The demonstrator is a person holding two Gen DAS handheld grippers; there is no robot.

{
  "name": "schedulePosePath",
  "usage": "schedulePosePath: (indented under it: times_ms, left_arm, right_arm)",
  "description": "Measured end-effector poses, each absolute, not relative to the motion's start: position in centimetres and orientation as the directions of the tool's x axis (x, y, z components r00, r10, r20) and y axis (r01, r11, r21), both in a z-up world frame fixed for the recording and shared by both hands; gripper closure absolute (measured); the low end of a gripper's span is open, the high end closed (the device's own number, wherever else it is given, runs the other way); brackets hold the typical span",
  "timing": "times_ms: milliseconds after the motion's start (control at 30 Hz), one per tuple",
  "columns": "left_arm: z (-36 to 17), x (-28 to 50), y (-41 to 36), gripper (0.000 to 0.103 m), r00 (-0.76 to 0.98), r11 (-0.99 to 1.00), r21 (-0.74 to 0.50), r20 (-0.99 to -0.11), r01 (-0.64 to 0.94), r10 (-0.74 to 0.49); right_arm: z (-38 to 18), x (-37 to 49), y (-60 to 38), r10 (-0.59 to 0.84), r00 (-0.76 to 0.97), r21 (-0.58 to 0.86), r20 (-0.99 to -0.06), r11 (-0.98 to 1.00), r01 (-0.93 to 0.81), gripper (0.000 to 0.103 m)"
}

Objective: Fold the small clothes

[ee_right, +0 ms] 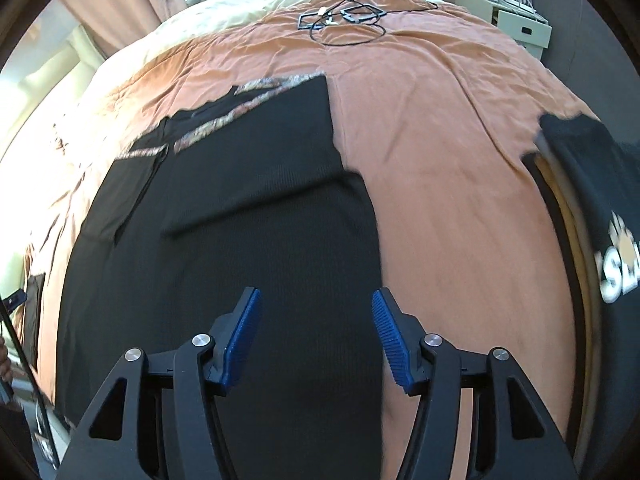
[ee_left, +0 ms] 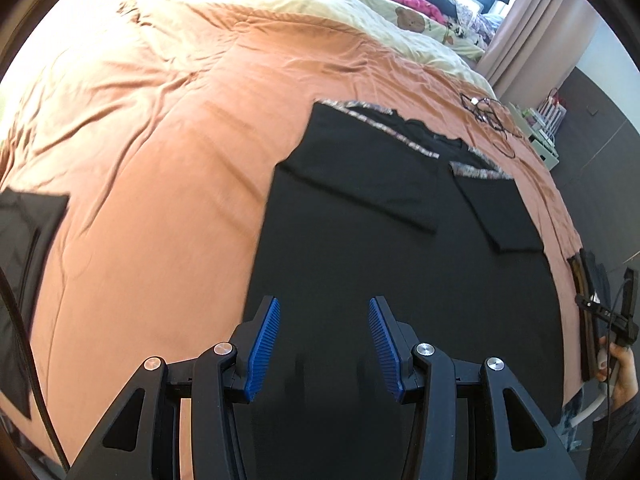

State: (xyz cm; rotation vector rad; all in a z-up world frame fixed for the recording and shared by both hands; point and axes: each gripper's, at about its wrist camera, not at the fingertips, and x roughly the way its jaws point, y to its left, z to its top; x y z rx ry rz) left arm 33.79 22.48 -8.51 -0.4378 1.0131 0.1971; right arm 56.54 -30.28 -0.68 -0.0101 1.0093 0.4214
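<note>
Black garment (ee_left: 360, 264) with speckled trim, orange bedspread (ee_left: 160, 140), cream quilt (ee_left: 280, 4), blue-padded tongs (ee_right: 316, 300)

Both wrist views look steeply down, sharing black garment (ee_left: 400, 272)

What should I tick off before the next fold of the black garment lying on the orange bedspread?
1. Left tongs empty: ok, jaws apart with nothing between them.
2. Right tongs empty: ok, jaws apart with nothing held.
3. Both sleeves folded in over the black garment: ok, both lie on its body.
4. Garment flat on the orange bedspread: ok where visible; the near hem is hidden behind the tongs, cannot tell.
5. Black cables clear of the garment: ok, they lie farther up the bed.
6. Printed dark shirt clear of the garment: ok, bare bedspread lies between them.
</note>
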Motion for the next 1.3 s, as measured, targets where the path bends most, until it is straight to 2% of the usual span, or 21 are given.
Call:
schedulePosePath:
  times_ms: [433, 633, 900, 1133, 1200, 1300]
  left_arm:
    - [-12.1, 22.1, 23.2, 0.054, 0.533, 0.844, -0.311, -0.845, -0.436, -0.036]
    - [-13.6, 17.8, 23.5, 0.054, 0.564, 0.807, -0.373, -0.823, -0.457, -0.061]
    - [-17.1, 14.4, 23.4, 0.054, 0.572, 0.762, -0.452, -0.810, -0.464, -0.132]
    - [-17.8, 12.8, 23.9, 0.055, 0.607, 0.720, -0.526, -0.773, -0.453, -0.184]
    - [-18.0, 12.4, 24.0, 0.055, 0.614, 0.701, -0.550, -0.763, -0.453, -0.201]
    - [-18.4, 11.9, 24.3, 0.055, 0.629, 0.662, -0.599, -0.739, -0.450, -0.242]
  right_arm:
    - [-3.1, 46.7, -38.7, 0.369, 0.448, 0.239, -0.814, 0.917, -0.319, 0.047]
    - [-4.6, 43.0, -41.0, 0.390, 0.443, 0.273, -0.807, 0.912, -0.306, 0.047]
    - [-7.1, 39.4, -43.1, 0.443, 0.436, 0.354, -0.783, 0.894, -0.273, 0.047]
    - [-8.6, 37.0, -45.2, 0.515, 0.441, 0.456, -0.735, 0.857, -0.241, 0.047]
    - [-9.4, 36.6, -45.8, 0.542, 0.434, 0.493, -0.719, 0.839, -0.230, 0.051]
    - [-10.4, 36.0, -46.8, 0.586, 0.431, 0.552, -0.686, 0.805, -0.217, 0.052]
